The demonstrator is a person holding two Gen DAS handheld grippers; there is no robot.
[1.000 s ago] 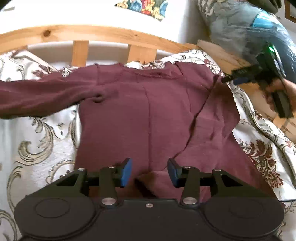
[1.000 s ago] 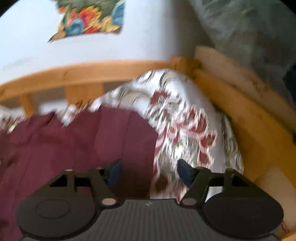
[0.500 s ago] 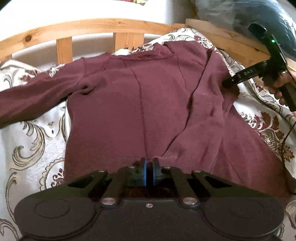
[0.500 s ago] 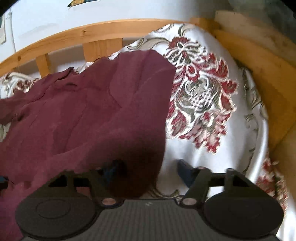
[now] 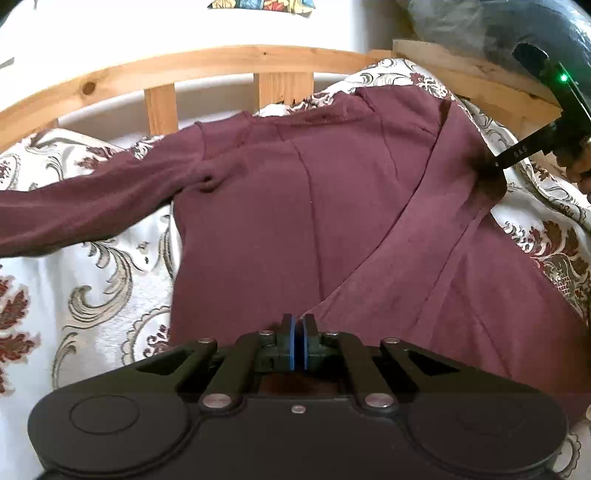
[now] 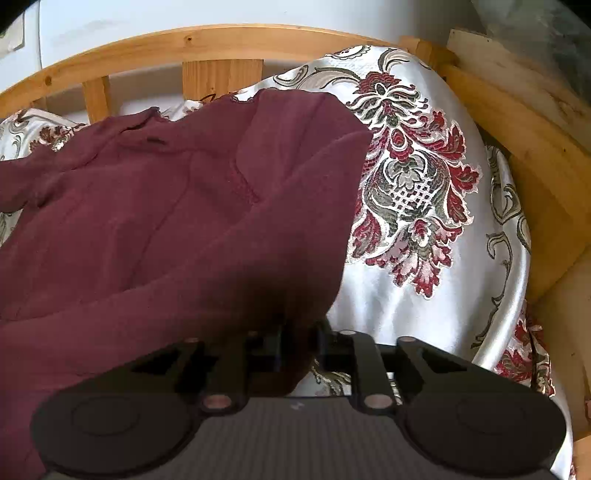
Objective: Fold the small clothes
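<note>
A maroon long-sleeved sweater (image 5: 295, 203) lies flat on a patterned bedspread (image 5: 92, 295). One sleeve (image 5: 74, 210) stretches out to the left; the other is folded diagonally across the front. My left gripper (image 5: 298, 339) is shut on the bottom hem in the middle. My right gripper (image 6: 300, 339) is at the sweater's (image 6: 166, 221) right folded edge near the shoulder. Its jaws are closing, with a bunch of fabric filling the gap between them. In the left wrist view the right gripper (image 5: 496, 166) reaches in from the right, held by a hand.
A wooden bed rail with slats (image 5: 221, 59) curves behind the sweater, and more wooden framing (image 6: 517, 147) runs along the right. A plastic-wrapped bundle (image 5: 498, 26) sits at the far right corner. Bare bedspread (image 6: 424, 221) lies right of the sweater.
The left jaws went from open to shut on the hem. The right gripper came down onto the sweater's right edge and its jaws narrowed around the fabric.
</note>
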